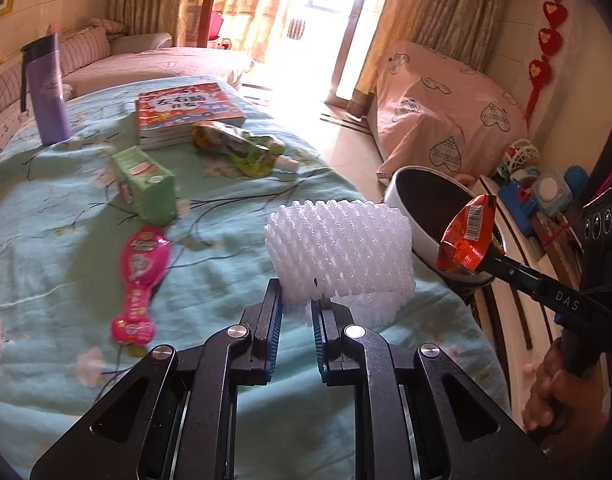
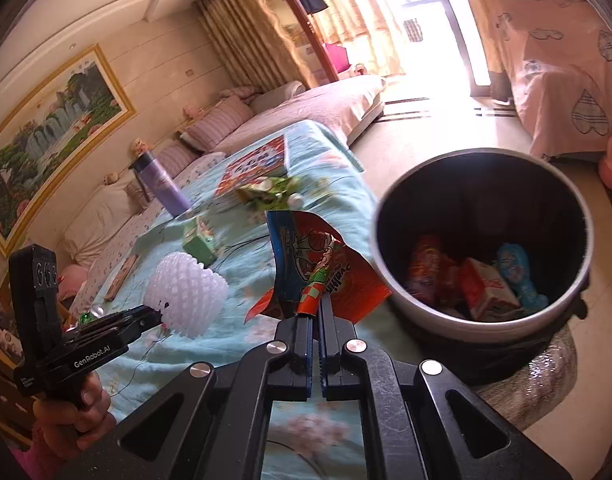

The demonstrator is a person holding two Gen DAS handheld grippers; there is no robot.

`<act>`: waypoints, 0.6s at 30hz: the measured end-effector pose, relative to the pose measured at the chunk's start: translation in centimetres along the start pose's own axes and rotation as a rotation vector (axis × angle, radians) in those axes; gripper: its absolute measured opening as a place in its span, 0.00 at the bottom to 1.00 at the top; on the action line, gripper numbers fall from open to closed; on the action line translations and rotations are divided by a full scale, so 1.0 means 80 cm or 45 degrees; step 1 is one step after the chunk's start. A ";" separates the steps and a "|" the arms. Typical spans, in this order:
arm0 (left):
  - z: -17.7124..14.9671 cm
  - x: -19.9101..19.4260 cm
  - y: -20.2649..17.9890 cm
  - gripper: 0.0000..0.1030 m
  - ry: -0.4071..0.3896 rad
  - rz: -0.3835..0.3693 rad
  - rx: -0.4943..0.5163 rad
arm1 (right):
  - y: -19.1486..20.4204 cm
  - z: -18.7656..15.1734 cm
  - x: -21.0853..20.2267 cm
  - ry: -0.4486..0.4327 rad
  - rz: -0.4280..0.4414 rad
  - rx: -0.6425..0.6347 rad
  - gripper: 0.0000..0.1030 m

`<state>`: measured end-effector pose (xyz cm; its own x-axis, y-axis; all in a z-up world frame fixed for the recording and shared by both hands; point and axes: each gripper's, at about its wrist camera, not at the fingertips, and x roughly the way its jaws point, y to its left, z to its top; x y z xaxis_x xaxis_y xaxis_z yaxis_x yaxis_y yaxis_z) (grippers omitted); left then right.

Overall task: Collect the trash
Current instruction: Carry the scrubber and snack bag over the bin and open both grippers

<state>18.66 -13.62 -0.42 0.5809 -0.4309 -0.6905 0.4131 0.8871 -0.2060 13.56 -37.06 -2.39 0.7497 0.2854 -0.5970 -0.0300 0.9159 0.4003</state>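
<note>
we see a table under a pale blue cloth (image 1: 225,232), and off its edge a round bin (image 2: 482,320) with several wrappers already inside. on the cloth stand a purple flask (image 1: 47,92) and a stack of books (image 1: 185,114), with a green carton (image 1: 145,186), a green pouch (image 1: 241,146) and a pink wrapper (image 1: 139,276) lying apart. our left gripper (image 1: 297,300) pinches the lower edge of a white foam net (image 1: 342,252) resting on the cloth. our right gripper (image 2: 314,320) has its jaws pressed together on a red snack wrapper (image 2: 326,272), held just beside the bin's rim.
</note>
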 end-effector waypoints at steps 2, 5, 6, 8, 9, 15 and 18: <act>0.003 0.005 -0.013 0.13 0.006 -0.014 0.019 | -0.010 0.001 -0.007 -0.013 -0.016 0.013 0.02; 0.007 0.011 -0.030 0.13 0.012 -0.031 0.051 | -0.029 0.003 -0.017 -0.031 -0.040 0.039 0.02; 0.008 0.013 -0.036 0.13 0.014 -0.036 0.061 | -0.036 0.004 -0.019 -0.036 -0.048 0.051 0.02; 0.013 0.019 -0.048 0.13 0.021 -0.050 0.080 | -0.045 0.006 -0.022 -0.042 -0.058 0.065 0.02; 0.015 0.022 -0.053 0.13 0.025 -0.058 0.088 | -0.051 0.007 -0.023 -0.045 -0.064 0.071 0.02; 0.032 0.042 -0.088 0.13 0.055 -0.096 0.138 | -0.074 0.014 -0.025 -0.051 -0.079 0.102 0.02; 0.040 0.055 -0.106 0.13 0.072 -0.109 0.162 | -0.084 0.018 -0.026 -0.053 -0.087 0.111 0.02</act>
<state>19.96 -23.57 0.50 0.5007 -0.4908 -0.7130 0.5470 0.8178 -0.1788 13.15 -44.19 -2.84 0.7749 0.2095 -0.5963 0.0785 0.9042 0.4198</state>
